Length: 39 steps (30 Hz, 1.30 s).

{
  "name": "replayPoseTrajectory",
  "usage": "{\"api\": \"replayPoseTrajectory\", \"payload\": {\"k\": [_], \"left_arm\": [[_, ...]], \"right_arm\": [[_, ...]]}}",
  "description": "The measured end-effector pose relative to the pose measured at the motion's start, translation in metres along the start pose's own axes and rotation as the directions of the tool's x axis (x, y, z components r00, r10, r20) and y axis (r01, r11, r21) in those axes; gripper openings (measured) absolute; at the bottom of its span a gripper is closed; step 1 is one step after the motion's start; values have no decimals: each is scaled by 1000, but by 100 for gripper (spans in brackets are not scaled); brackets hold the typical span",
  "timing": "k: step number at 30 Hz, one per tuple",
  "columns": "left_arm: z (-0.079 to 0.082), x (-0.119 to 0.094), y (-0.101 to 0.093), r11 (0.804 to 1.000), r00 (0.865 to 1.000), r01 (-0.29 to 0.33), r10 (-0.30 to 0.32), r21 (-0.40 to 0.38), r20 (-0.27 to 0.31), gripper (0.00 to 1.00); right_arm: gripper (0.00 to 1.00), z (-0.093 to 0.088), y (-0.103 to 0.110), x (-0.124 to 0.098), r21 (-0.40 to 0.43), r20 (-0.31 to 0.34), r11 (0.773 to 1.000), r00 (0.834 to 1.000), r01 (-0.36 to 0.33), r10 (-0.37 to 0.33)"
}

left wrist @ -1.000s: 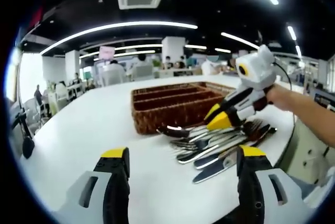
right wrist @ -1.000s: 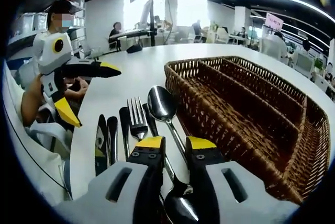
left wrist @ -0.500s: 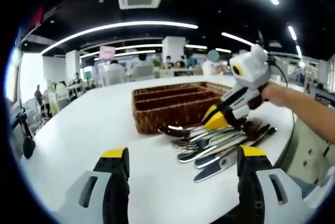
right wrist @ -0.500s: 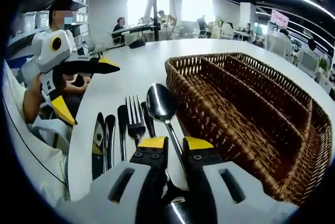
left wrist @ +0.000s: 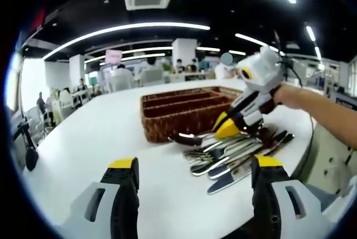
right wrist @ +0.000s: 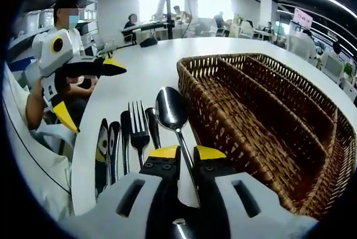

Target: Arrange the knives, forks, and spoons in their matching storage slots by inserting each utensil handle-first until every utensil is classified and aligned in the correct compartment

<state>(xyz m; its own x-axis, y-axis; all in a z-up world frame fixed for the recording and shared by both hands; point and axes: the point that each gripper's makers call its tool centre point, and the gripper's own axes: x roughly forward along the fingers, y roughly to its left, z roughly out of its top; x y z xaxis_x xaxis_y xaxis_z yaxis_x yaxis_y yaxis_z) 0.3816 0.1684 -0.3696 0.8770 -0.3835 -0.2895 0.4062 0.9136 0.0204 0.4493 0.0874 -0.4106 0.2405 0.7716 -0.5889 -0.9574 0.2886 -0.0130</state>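
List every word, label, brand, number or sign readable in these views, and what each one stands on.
No text can be read in either view.
Pink hanging sign in the right gripper view: its print is too blurred to read.
Pink sign in the left gripper view: too small to read.
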Motion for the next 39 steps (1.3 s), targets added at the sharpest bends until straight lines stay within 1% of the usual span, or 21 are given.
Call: {"api": "replayPoseTrajectory", "payload": {"k": [3, 5, 12, 14, 16, 19, 21, 27, 30, 32, 34, 36, 39], "left_arm": [[-1, 0, 0, 1000, 1000, -1, 1, 0, -1, 84], [-1, 0, 1, 1000, 1000, -3, 3, 3, -4, 84], [-4, -1, 1, 1000, 1000, -4, 4, 1, -12, 84], [-4, -1, 1, 1000, 1000, -6, 6, 2, -10, 84], [-5, -1, 1, 1000, 1000, -5, 5, 2, -12, 84], [-5, -1, 2, 1000, 1000, -5, 5, 3, -14, 84], [-6, -2, 2, 1000, 1000, -6, 7, 7, -16, 83], [-6, -3, 3, 1000, 1000, -11, 11, 8, -17, 83], [-9, -3, 3, 1000, 999, -10, 11, 23, -34, 83], [-10, -3, 2, 999, 999, -10, 11, 40, -39, 82], [-9, -3, 2, 999, 999, -9, 11, 41, -39, 82], [-6, -4, 3, 1000, 1000, -11, 11, 25, -27, 83], [-6, -5, 5, 1000, 999, -19, 20, 24, -25, 83]], "right_arm": [[10, 2, -2, 3, -27, -15, 1000, 1000, -14, 14], [9, 3, -3, 4, -29, -22, 999, 1000, -19, 18], [7, 3, -3, 5, -27, -17, 999, 999, -44, 44], [5, 5, -4, 5, -61, -17, 997, 999, -51, 50], [4, 5, -2, 5, -65, -14, 996, 998, -68, 68], [4, 5, 0, 4, -81, -8, 994, 997, -74, 74], [3, 5, 2, 4, -116, -6, 990, 997, -83, 83], [3, 6, -1, 6, -154, -6, 985, 997, -75, 75], [3, 6, -2, 6, -209, -11, 976, 998, -69, 68], [3, 7, -1, 6, -211, -15, 975, 998, -66, 64], [3, 7, 1, 5, -221, -15, 973, 998, -63, 61], [3, 7, -2, 6, -235, -17, 970, 998, -59, 57], [3, 6, 0, 5, -237, -22, 970, 998, -60, 56]]}}
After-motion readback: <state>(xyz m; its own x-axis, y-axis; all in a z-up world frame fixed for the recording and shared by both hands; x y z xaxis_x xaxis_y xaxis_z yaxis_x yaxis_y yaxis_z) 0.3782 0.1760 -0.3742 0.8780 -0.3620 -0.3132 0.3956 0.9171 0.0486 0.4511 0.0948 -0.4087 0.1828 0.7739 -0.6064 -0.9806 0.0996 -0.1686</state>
